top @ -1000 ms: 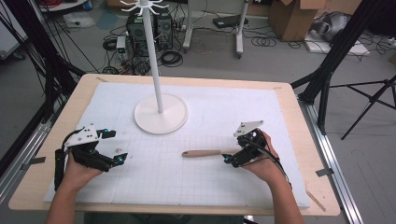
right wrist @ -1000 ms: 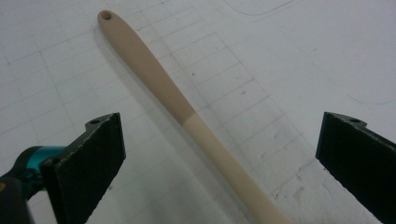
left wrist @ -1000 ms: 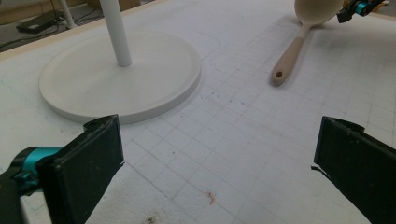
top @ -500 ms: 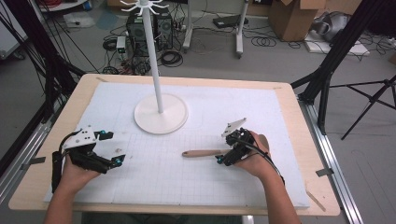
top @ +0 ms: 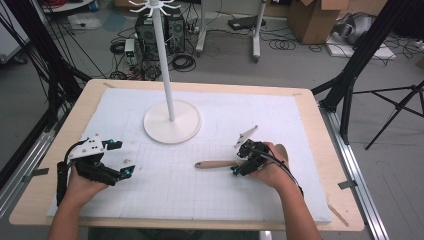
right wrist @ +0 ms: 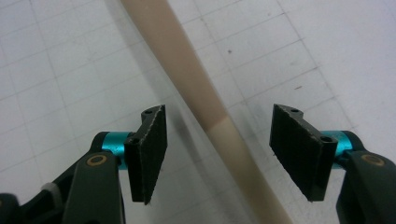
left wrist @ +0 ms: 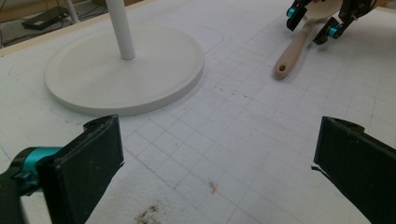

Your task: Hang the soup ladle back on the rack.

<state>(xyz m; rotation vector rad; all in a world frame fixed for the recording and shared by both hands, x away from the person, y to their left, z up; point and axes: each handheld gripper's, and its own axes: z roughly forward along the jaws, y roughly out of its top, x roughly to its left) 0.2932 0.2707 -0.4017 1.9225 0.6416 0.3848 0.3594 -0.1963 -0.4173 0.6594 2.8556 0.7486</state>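
My right gripper [right wrist: 217, 156] sat wide open, straddling the light wooden spoon's handle [right wrist: 201, 100] without touching it, right of the white round-based stand [top: 172, 121]. Left gripper [left wrist: 215, 163] was open too, holding nothing.

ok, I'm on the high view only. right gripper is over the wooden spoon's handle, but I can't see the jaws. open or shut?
Observer: Open. In the right gripper view the right gripper has a jaw on either side of the wooden spoon, with a gap on both sides, touching neither.
Operator: Is the handle centred between them?
Observer: Roughly; it crosses the gap on a diagonal, a bit nearer the left-hand jaw in that view.
Operator: And the left one?
Observer: The left gripper is wide open over bare mat, nothing between its jaws. Its view faces the white stand base, with the spoon farther off.
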